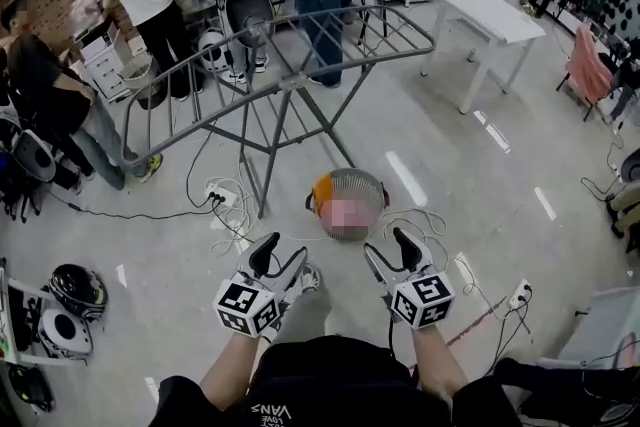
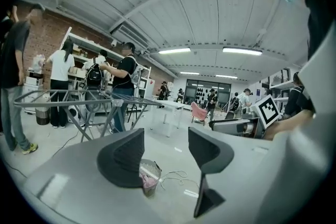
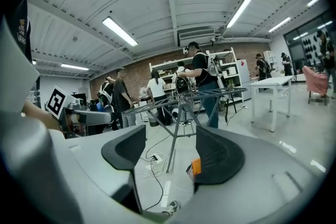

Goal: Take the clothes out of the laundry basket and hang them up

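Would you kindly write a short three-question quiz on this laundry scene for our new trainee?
1. True or false: the left claw and the right claw are both open and empty.
2. The basket stands: A) on the floor by the rack; B) on the rack; C) in the left claw.
3. One word: is the rack bare or loaded?
Key: 1 true; 2 A; 3 bare.

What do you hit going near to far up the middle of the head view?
left gripper and right gripper, side by side → laundry basket → drying rack → person in jeans
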The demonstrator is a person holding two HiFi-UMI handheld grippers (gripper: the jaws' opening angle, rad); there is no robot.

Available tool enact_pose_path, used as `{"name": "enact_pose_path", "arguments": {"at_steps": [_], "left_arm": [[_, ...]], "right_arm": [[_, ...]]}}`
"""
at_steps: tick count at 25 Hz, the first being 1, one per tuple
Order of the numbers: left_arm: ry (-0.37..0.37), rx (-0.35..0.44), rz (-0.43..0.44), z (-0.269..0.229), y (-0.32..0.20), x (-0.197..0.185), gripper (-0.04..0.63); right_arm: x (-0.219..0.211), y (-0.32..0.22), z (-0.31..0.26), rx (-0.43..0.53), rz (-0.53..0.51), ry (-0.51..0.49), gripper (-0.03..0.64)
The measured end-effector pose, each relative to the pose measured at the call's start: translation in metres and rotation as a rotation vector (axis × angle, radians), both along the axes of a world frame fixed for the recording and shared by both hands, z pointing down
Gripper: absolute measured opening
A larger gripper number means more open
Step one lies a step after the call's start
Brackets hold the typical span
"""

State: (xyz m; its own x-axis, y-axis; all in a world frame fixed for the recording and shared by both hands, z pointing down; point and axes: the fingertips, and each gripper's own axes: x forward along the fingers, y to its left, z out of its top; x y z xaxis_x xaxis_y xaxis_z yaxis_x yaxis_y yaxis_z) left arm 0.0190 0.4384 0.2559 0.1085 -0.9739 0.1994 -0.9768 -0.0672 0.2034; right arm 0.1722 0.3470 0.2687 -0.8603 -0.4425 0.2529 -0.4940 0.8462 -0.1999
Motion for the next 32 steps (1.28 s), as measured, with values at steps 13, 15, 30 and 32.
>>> {"name": "enact_pose_path", "arguments": {"at_steps": [13,15,30,32], "left_arm": [[0.113,-0.211,0.094,0.093,-0.13,-0.068,0.252],[0.112,-0.251,0.129,0.108,-0.151,-0.079,0.252],[0.06,-0.529,0.229,0.254,-0.293,-0.092,0.252],[0.06,-0.574,0.223,0.277,-0.309,-0.084,0.252]], "right_arm": [[-0.066,-0.108,0.083,-0.192,0.036,0.168,0.31],[-0.077,-0.128,0.098,-0.22,0.052,0.197,0.31],[-0.085,-0.257,0.225,-0.424,0.073,0.282,0.31],[-0.081,-0.27,0.249,-0.457,0.038,0.304,0.31]]}}
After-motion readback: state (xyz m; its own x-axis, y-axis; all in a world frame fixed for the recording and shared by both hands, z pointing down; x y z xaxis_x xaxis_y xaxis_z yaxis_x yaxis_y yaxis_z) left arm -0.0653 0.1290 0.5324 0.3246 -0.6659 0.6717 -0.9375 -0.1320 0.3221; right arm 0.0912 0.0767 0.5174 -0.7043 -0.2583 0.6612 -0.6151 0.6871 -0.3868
